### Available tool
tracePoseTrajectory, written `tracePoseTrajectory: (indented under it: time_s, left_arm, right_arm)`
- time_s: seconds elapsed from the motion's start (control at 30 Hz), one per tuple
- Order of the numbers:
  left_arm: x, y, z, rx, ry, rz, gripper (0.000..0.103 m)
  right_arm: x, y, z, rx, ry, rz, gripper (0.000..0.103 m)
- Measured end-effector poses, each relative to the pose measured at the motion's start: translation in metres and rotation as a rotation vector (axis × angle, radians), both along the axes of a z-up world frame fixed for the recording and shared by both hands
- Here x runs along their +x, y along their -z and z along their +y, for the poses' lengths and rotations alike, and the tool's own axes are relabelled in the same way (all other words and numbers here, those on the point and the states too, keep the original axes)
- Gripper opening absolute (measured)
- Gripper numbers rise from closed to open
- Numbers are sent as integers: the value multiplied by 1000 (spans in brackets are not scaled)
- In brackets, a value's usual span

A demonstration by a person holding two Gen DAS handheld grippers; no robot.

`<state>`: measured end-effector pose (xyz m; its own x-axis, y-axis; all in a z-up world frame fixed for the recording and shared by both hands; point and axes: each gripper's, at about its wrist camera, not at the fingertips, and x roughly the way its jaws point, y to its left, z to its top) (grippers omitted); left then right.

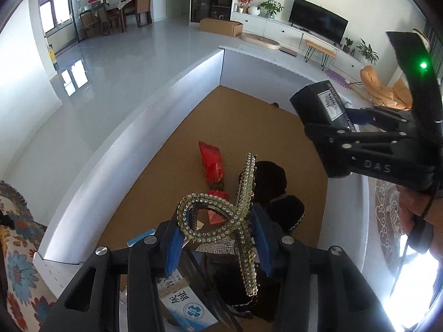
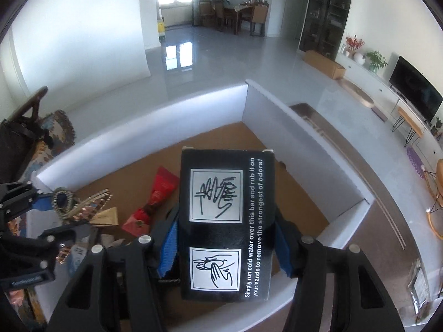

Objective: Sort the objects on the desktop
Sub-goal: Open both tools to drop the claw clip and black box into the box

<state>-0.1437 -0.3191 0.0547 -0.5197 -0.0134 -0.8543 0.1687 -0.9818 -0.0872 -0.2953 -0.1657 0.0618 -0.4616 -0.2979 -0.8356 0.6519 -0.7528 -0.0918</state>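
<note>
Above white-walled box [image 2: 210,105]: left gripper [image 1: 218,238] clamped on rhinestone hair clip [image 1: 238,215], right gripper [image 2: 225,246] clamped on black carton [image 2: 225,221]; red packet [image 1: 211,166] on box floor.

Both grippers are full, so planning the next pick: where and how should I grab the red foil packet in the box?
Grip the red foil packet across its flat upper body, from above, fingers either side of its long edges. It lies flat on the brown box floor; the tied neck sits close to the black item, leaving little room there.
</note>
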Motion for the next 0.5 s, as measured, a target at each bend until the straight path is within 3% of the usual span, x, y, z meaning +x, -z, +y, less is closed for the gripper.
tracePoseTrajectory:
  time_s: [0.23,0.27,0.3,0.33,0.37,0.5]
  left_arm:
    - [-18,32,2,0,-21,-94,46]
    - [-19,31,3,-10,-29,-92,51]
    - [-18,30,4,-22,-42,-87,59]
    - [-18,29,4,-30,-54,-80,81]
    - [-16,27,5,-35,-63,-66,94]
    - [-4,12,13,-76,-98,14,94]
  right_arm:
    - [-22,58,-14,130,-9,-123,61]
    - [-23,61,-15,158,2,-119,67]
    - [-23,61,-14,172,7,-104,80]
    - [-21,58,-12,175,3,-81,86]
    - [-20,53,-8,173,-2,-62,91]
    - [-17,23,8,142,-11,-44,92]
